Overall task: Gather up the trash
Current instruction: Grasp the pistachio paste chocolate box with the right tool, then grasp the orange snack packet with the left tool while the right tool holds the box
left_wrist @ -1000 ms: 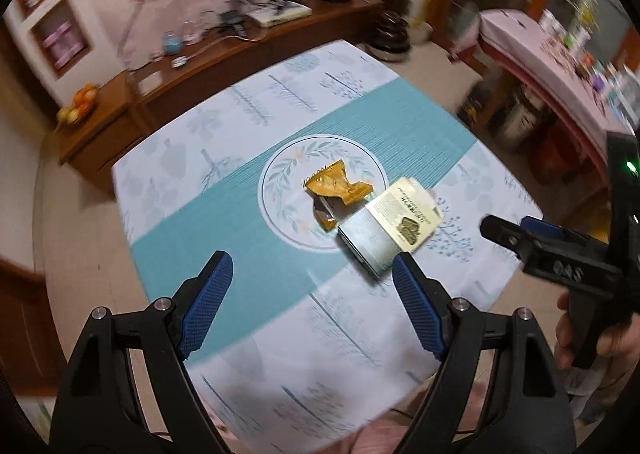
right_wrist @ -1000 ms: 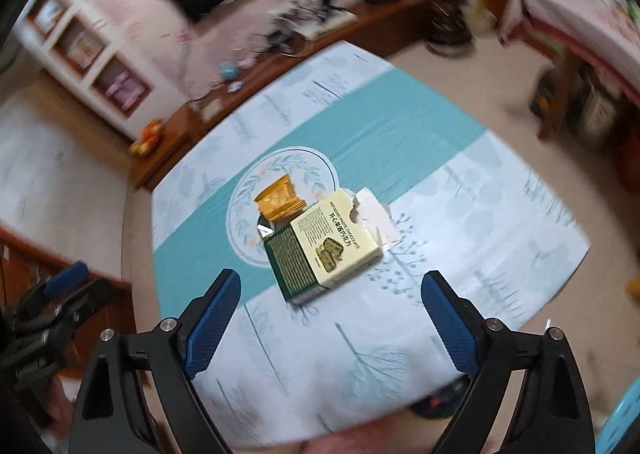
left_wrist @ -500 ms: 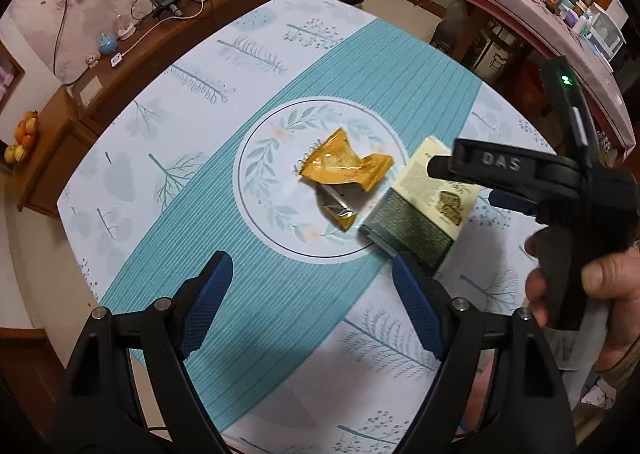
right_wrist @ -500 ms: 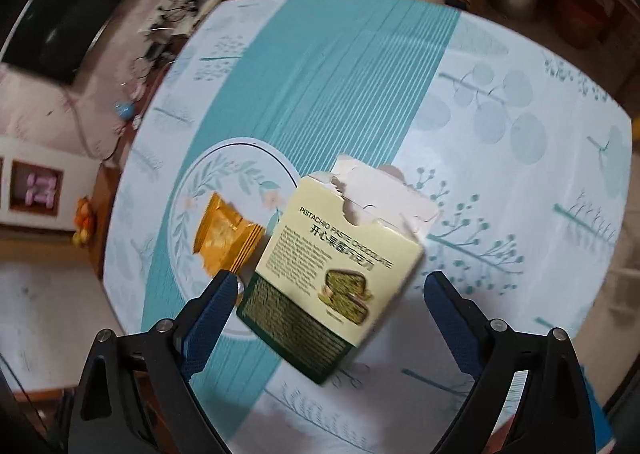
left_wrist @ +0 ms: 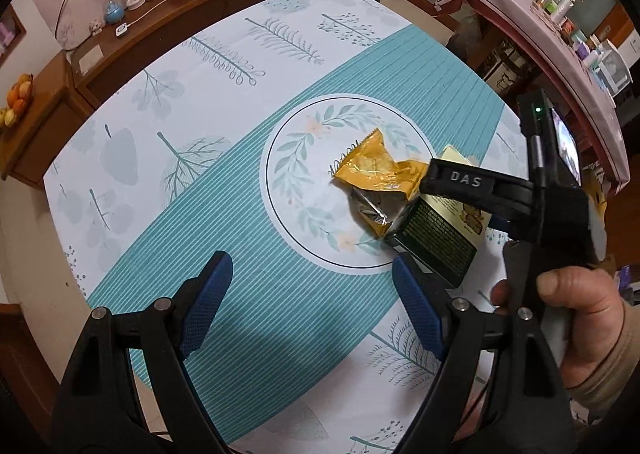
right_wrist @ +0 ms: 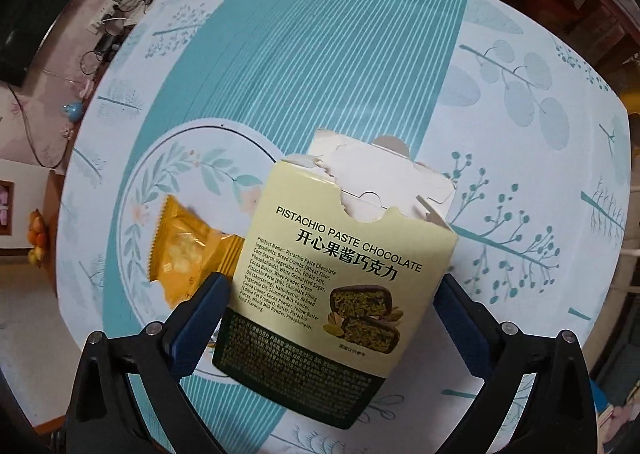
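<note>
A torn-open cream and dark green chocolate box [right_wrist: 332, 282] lies on the teal and white tablecloth [right_wrist: 360, 54]. My right gripper [right_wrist: 330, 318] points straight down over it, its jaws opening, with the box between the blue pads [right_wrist: 200, 318] and no firm press visible. A crumpled yellow snack wrapper [left_wrist: 372, 174] lies inside the cloth's round leaf print, touching the box [left_wrist: 436, 238] on its left. My left gripper [left_wrist: 312, 306] hangs open and empty above the teal stripe, short of the wrapper. A hand [left_wrist: 568, 306] holds the right gripper [left_wrist: 476, 182] in the left wrist view.
A wooden sideboard [left_wrist: 160, 18] with cables and small devices runs along the far side. Fruit [left_wrist: 18, 102] sits at the far left. A pink-covered table [left_wrist: 560, 38] with bottles stands at the right, beyond the table edge.
Both grippers have come down closer to the table. The right one rolled, moved over the box and widened its jaws around it. The left one neared the wrapper, its opening unchanged.
</note>
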The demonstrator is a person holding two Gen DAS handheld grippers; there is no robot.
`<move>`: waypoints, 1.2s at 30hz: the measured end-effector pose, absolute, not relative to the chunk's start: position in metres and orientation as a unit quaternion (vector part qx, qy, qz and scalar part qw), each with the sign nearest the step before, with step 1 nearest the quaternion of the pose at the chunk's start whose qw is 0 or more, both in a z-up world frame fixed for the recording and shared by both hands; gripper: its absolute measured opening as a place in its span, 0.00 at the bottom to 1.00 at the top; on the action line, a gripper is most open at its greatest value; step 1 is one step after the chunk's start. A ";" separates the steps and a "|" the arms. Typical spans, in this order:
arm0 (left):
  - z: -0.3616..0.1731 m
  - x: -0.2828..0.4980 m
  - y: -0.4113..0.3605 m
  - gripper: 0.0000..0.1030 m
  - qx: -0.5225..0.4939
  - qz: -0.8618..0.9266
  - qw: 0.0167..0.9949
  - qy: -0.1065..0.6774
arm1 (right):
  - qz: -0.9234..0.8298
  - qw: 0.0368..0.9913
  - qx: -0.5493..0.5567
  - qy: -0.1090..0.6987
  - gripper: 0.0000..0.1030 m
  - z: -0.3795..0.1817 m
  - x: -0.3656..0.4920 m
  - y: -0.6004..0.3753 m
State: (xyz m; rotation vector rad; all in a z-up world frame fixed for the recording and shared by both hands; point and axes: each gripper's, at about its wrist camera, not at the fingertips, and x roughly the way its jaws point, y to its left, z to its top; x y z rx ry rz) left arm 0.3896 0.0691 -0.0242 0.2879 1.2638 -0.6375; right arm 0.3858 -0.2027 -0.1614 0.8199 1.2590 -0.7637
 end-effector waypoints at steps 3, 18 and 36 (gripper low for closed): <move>-0.028 0.392 0.070 0.77 0.128 -0.291 0.749 0.582 | -0.338 0.673 0.343 0.562 0.99 -0.161 0.398 -0.201; -0.036 0.411 0.077 0.77 0.096 -0.272 0.749 0.597 | -0.308 0.667 0.283 0.616 0.98 -0.175 0.434 -0.184; -0.085 0.453 0.028 0.77 -0.075 -0.252 0.680 0.685 | -0.293 0.703 0.319 0.563 0.94 -0.120 0.404 -0.229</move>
